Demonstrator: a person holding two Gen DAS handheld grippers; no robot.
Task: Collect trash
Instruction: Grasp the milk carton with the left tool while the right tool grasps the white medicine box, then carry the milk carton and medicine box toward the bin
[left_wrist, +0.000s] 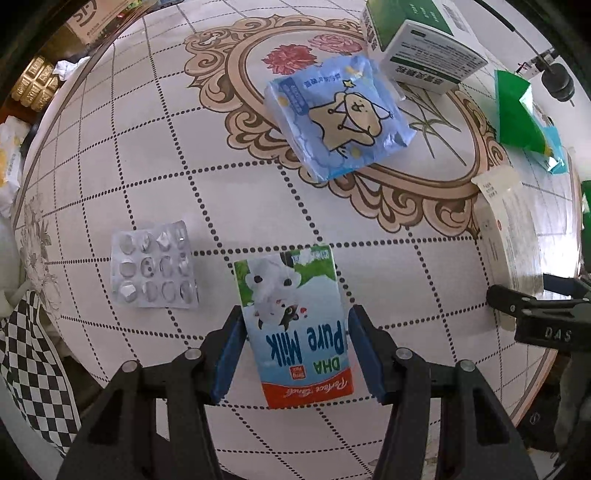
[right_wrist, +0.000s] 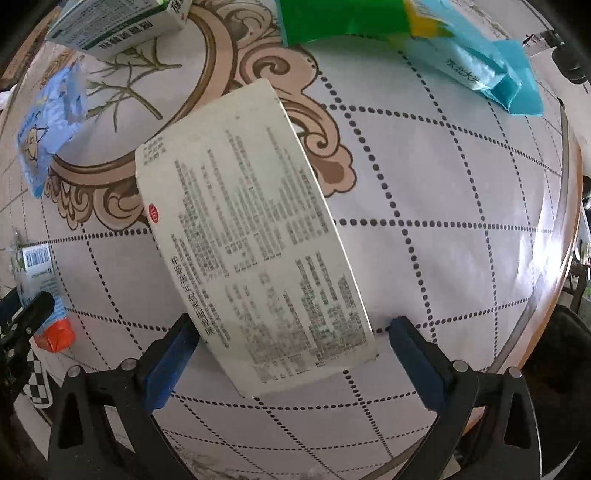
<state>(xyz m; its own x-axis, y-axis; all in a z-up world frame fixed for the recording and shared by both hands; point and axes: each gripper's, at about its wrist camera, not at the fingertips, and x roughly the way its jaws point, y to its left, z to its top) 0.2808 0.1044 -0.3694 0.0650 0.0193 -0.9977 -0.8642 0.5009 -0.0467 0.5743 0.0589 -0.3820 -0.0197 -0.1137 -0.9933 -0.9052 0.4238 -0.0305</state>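
A "Pure Milk" carton (left_wrist: 295, 325) lies face up on the patterned round table (left_wrist: 155, 184). My left gripper (left_wrist: 295, 354) points down over the carton, its blue pads pressed against the two long sides. The same carton (right_wrist: 40, 288) shows at the left edge of the right wrist view. A printed white paper leaflet (right_wrist: 251, 236) lies between the fingers of my right gripper (right_wrist: 291, 354), which stands wide open. Its left pad is at the paper's edge and the right pad stands clear of it. The right gripper (left_wrist: 532, 306) also shows at the right in the left wrist view.
A used pill blister (left_wrist: 155, 269) lies left of the carton. A blue tissue pack (left_wrist: 340, 114), a green-and-white box (left_wrist: 421, 44) and a green-and-teal bag (right_wrist: 406, 33) lie further back. The table's rim (right_wrist: 557, 258) curves close on the right. A checkered cloth (left_wrist: 33, 369) hangs at the left.
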